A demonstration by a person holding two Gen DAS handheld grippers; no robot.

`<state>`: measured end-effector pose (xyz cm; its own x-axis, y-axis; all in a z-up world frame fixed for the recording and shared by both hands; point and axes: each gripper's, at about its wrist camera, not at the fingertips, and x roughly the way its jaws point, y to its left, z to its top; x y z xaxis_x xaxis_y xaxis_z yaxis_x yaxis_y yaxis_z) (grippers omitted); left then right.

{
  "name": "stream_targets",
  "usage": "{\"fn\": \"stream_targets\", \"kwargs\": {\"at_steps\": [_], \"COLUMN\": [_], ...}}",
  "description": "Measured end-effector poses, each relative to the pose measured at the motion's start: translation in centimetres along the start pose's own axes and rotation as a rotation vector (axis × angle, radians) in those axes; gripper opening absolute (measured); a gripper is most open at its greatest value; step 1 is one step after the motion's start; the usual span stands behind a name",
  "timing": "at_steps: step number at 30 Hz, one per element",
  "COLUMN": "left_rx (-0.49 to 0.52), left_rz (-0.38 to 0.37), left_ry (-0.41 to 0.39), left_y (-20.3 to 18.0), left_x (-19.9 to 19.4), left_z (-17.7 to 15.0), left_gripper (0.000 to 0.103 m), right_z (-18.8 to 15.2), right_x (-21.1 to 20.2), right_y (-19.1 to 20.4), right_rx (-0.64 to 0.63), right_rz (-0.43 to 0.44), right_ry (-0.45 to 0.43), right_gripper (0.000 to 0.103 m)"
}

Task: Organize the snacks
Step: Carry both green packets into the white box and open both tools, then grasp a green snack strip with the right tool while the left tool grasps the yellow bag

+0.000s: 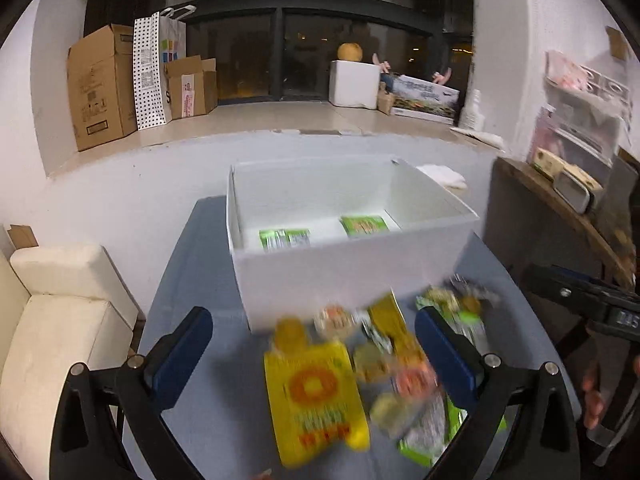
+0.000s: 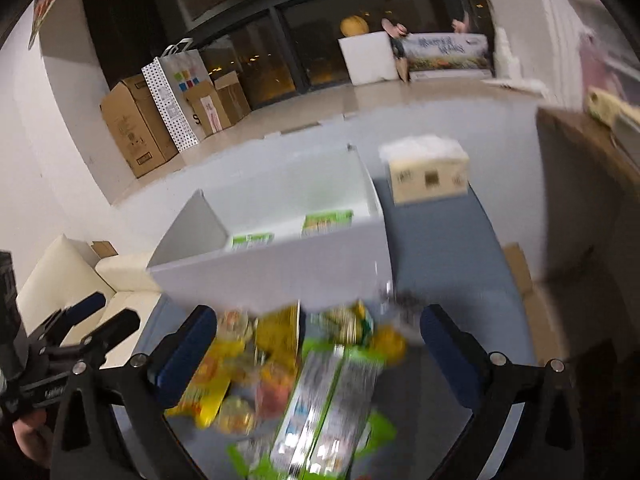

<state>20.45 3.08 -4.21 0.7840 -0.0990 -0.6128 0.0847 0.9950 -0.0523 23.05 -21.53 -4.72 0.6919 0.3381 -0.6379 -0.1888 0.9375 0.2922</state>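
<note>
snack pile | box behind | both jaws apart, empty

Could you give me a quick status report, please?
Left gripper and right gripper open, empty. Two green packets in white rectangular box. Loose snack pile ahead, unobstructed.

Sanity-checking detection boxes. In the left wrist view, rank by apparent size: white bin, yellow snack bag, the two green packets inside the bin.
1. white bin
2. yellow snack bag, enlarged by nearness
3. The green packets look alike; no ranking.
</note>
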Motion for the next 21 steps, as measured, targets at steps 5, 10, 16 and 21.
{"fn": "stream_targets", "kwargs": {"at_steps": [5,10,16,21], "left_rx": [-0.023,-0.044,-0.061,-0.056], "left_rz": [-0.009,0.006,0.018,0.023], "left_ry": [0.034,0.062,0.076,0.090], "left_y": [0.0,0.8,1.9,2.0], "left_x": [-2.3,-3.2,-3.5,-3.0], "left_z": [-3.9,-6.2,-7.2,-7.3], "left_gripper": [0.103,0.103,0.103,0.103], "right_z": [-4.0,-5.7,-6.6,-7.6], "right_x": [1.9,4.7,7.0,8.1], "right_y": [0.6,0.8,1.7,1.6], "right_rx": [0.006,0.001,-0.033,-0.056], "right_rz": [-0.103,-0.143,-0.189,-0.213], "right_ry": [0.086,0.156,0.196,0.253], "right_gripper": [0.103,0.103,0.103,0.072]}}
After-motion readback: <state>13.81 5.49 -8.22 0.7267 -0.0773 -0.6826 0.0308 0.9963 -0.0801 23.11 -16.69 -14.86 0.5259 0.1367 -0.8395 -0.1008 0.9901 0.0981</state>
